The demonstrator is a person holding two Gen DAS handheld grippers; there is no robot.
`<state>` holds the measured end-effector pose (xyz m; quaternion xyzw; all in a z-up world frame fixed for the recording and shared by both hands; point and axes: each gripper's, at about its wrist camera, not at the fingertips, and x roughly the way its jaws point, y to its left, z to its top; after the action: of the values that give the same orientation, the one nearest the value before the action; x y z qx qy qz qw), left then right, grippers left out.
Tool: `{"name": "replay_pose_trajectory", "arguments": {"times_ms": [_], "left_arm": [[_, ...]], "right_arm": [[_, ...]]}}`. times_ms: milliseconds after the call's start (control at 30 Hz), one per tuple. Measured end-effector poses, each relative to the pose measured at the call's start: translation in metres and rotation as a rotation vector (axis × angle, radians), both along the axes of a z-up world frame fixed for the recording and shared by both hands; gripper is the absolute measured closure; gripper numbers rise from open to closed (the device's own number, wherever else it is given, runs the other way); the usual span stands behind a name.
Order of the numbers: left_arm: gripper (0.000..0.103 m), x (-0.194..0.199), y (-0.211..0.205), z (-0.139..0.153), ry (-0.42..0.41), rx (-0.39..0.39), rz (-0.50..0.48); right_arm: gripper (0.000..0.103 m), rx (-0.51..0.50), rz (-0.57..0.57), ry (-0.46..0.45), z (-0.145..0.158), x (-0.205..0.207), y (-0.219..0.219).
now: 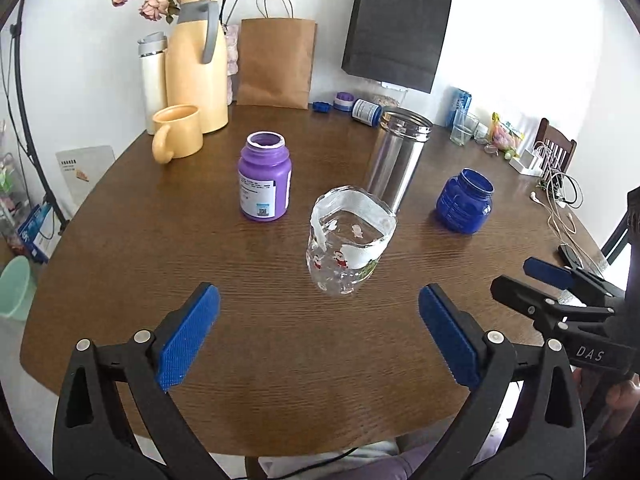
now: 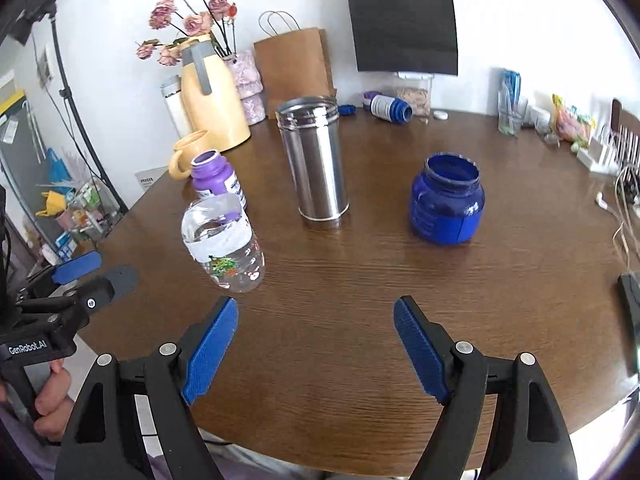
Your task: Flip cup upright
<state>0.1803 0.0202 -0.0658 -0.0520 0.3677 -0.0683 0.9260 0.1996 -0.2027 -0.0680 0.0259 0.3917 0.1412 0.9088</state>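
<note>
A clear glass cup (image 1: 350, 240) with a white band and small red cartoon prints stands upright on the brown table (image 1: 280, 340), its mouth facing up. It also shows in the right wrist view (image 2: 222, 238), at the left. My left gripper (image 1: 319, 332) is open and empty, a little short of the cup. My right gripper (image 2: 316, 348) is open and empty, right of the cup, pointing between the steel tumbler (image 2: 314, 160) and the blue jar (image 2: 446, 200). Its fingers (image 1: 548, 274) show at the right edge of the left wrist view.
A purple bottle (image 1: 264, 178), the steel tumbler (image 1: 396, 160) and the blue jar (image 1: 464, 202) stand behind the cup. A yellow mug (image 1: 178, 132), yellow thermos (image 1: 198, 68), paper bags and small bottles line the back. Cables (image 1: 560, 196) lie at the right edge.
</note>
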Motion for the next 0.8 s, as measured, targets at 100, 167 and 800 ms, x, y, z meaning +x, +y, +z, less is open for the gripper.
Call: {"name": "replay_pose_trajectory", "arguments": {"times_ms": [100, 167, 800], "left_arm": [[0.004, -0.003, 0.0, 0.002, -0.008, 0.009, 0.003], [0.004, -0.005, 0.0, 0.004, -0.015, 0.019, 0.01], [0.0, -0.085, -0.04, 0.038, -0.102, 0.075, 0.108]], "right_arm": [[0.019, 0.029, -0.012, 0.003, 0.002, -0.002, -0.005], [0.019, 0.037, -0.019, 0.002, 0.003, -0.002, -0.007], [0.019, 0.038, 0.025, 0.051, 0.008, -0.05, -0.041]]}}
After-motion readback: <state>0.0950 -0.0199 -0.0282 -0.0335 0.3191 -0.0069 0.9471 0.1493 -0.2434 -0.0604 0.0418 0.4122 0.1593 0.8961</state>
